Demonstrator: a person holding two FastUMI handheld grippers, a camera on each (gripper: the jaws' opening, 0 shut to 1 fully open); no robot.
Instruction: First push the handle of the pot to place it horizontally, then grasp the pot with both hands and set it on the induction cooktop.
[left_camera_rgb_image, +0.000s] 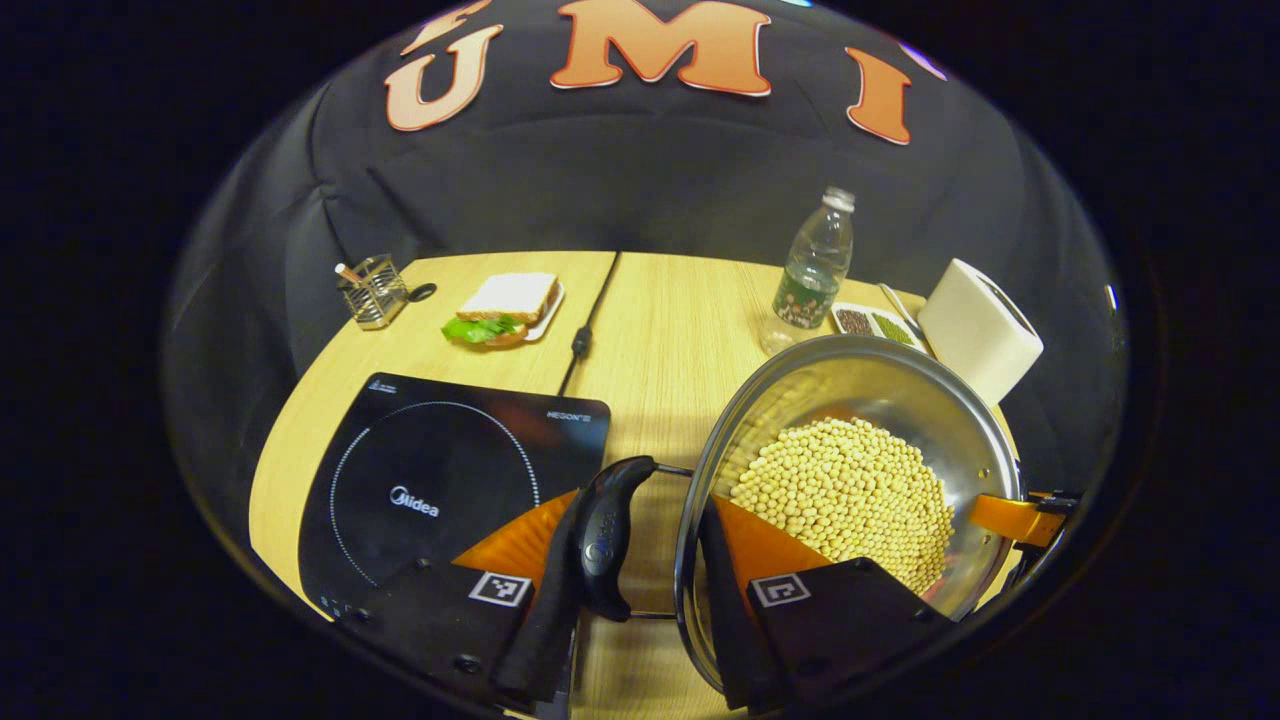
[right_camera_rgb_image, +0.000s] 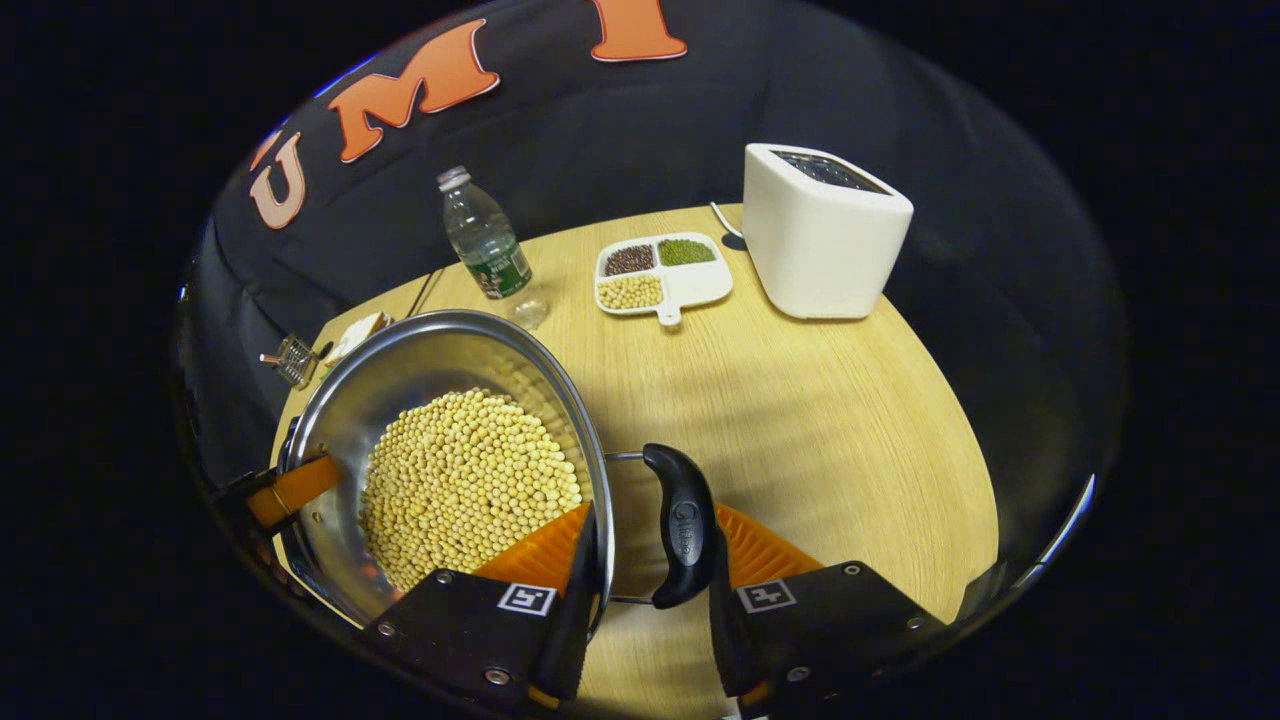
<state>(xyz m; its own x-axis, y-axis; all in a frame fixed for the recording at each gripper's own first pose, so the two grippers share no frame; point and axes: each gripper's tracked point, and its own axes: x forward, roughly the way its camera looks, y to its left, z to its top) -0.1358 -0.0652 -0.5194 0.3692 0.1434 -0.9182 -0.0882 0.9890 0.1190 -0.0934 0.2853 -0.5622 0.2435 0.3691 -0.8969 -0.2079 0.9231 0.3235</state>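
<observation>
The shiny steel pot (left_camera_rgb_image: 850, 400), heaped with pale beans (left_camera_rgb_image: 845, 495), sits between both tongs. The left tongs (left_camera_rgb_image: 645, 560) and right tongs (right_camera_rgb_image: 650, 550) each straddle a black side handle, fingers not visibly pressing. The induction cooktop (left_camera_rgb_image: 440, 480) lies beside the left tongs.

I see a pale wooden table (left_camera_rgb_image: 660, 330); on it an induction cooktop (left_camera_rgb_image: 440, 480), plated sandwich (left_camera_rgb_image: 505, 308), wire holder (left_camera_rgb_image: 372, 292), water bottle (right_camera_rgb_image: 485, 245), divided bean tray (right_camera_rgb_image: 660, 270), white toaster (right_camera_rgb_image: 822, 232).

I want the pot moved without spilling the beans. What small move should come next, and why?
Probably close both grippers first. The left gripper and right gripper each straddle a pot handle with gaps showing, and the induction cooktop lies beside it.
</observation>
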